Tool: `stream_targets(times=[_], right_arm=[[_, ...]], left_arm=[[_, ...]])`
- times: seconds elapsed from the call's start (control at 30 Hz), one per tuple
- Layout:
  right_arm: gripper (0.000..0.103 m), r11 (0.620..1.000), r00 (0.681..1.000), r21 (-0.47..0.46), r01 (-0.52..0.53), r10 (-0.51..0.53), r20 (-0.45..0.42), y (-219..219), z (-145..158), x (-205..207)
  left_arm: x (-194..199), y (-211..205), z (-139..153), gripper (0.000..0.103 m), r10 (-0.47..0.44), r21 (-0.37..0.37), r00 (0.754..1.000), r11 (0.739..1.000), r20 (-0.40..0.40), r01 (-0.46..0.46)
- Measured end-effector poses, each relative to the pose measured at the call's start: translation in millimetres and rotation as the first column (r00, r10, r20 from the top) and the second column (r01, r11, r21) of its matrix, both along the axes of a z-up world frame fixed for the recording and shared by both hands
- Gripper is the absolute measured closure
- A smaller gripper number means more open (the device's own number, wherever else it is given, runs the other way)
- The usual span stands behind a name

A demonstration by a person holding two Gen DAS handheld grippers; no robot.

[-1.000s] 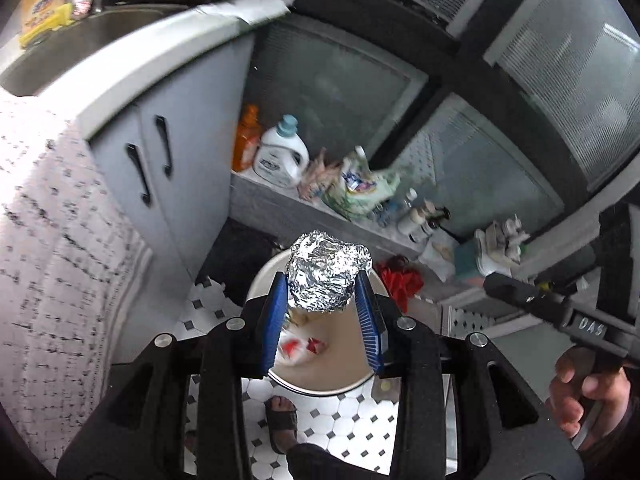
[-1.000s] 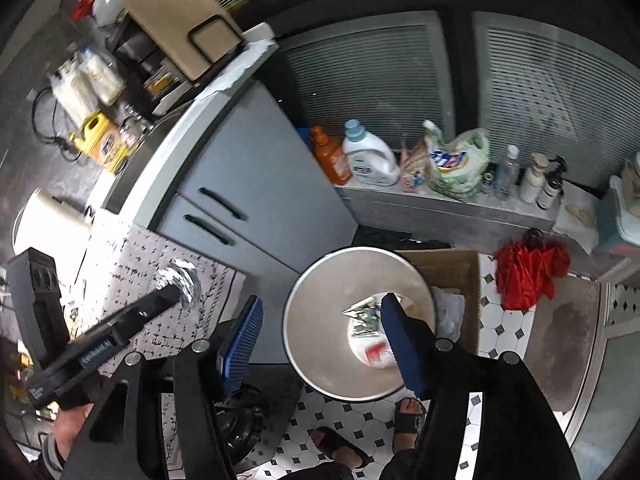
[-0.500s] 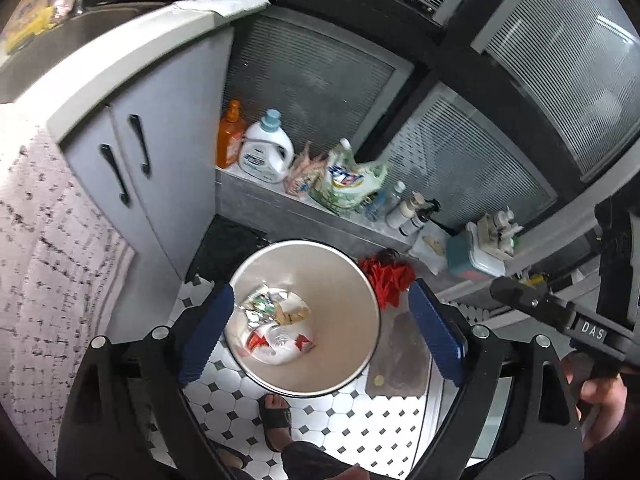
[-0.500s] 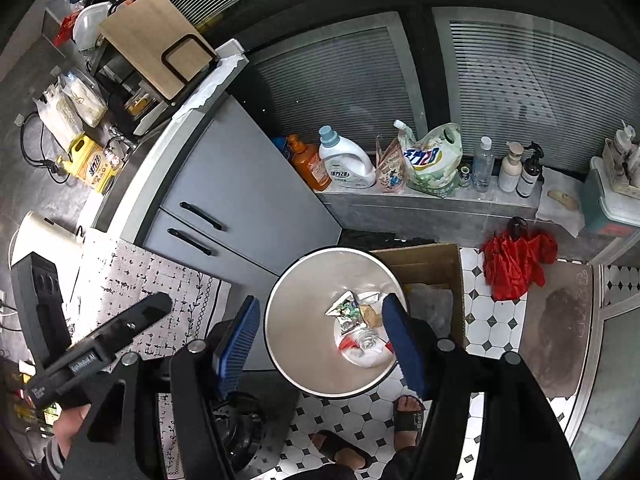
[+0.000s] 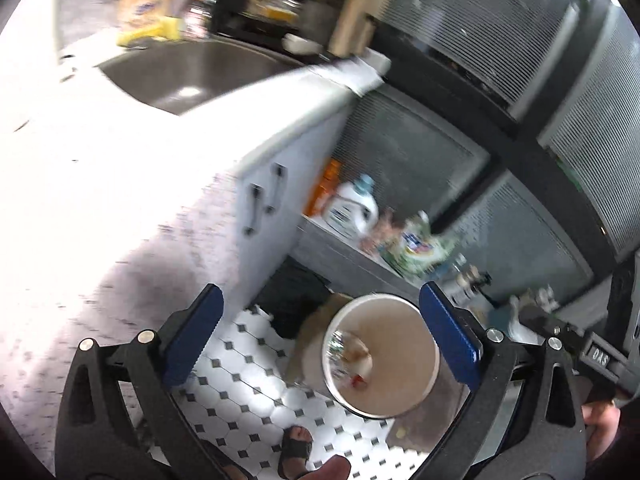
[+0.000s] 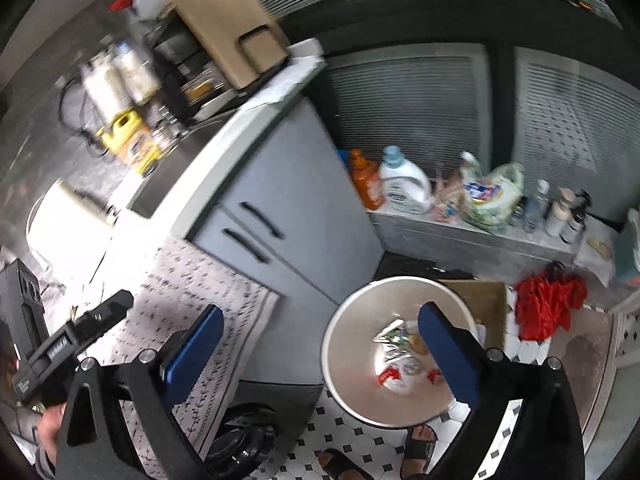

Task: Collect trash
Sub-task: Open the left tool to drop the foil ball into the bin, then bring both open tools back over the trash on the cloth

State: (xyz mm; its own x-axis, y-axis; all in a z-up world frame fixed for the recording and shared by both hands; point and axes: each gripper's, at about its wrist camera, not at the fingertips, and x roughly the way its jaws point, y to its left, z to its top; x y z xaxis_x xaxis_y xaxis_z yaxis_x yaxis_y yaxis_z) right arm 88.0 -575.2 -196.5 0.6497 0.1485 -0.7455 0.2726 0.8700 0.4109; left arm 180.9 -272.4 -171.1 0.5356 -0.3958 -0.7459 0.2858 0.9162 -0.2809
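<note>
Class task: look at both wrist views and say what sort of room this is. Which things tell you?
Most likely a home kitchen: a sink set in a counter, a cupboard with black handles below, and detergent bottles on a ledge.

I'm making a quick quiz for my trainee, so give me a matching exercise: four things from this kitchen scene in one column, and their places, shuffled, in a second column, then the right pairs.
Things:
1. Trash bin
2. Orange bottle
3. Red cloth
4. Yellow bottle

Places:
A. On the counter by the sink
B. On the low ledge, next to the white detergent jug
C. On the tiled floor, wrappers inside
D. On the floor, beyond the cardboard box

Pairs: 1-C, 2-B, 3-D, 4-A
</note>
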Motion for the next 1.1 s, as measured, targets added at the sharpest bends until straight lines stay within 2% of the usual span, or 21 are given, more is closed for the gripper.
stream_targets(times=[0.3, 0.63, 0.93, 1.1], right_arm=[[0.008, 0.989, 0.988, -0.004, -0.149, 0.150, 0.024, 72.3, 11.0, 40.0], [0.008, 0.951, 0.950, -0.023, -0.308, 0.309, 0.052, 154.4, 23.2, 72.9], [0.008, 0.904, 0.901, -0.043, -0.426, 0.428, 0.071, 223.1, 33.5, 95.4], [0.008, 0.877, 0.874, -0.036, -0.479, 0.480, 0.074, 259.2, 36.3, 104.7]], left_arm=[[-2.2, 90.7, 15.9, 0.006, 0.160, -0.018, 0.987, 0.987, 0.032, -0.159], [-11.3, 168.4, 27.1, 0.006, 0.295, -0.037, 0.953, 0.955, 0.068, -0.293], [-26.5, 238.7, 37.0, 0.006, 0.416, -0.045, 0.904, 0.909, 0.097, -0.414], [-34.5, 278.0, 41.0, 0.006, 0.483, -0.053, 0.869, 0.876, 0.108, -0.480]])
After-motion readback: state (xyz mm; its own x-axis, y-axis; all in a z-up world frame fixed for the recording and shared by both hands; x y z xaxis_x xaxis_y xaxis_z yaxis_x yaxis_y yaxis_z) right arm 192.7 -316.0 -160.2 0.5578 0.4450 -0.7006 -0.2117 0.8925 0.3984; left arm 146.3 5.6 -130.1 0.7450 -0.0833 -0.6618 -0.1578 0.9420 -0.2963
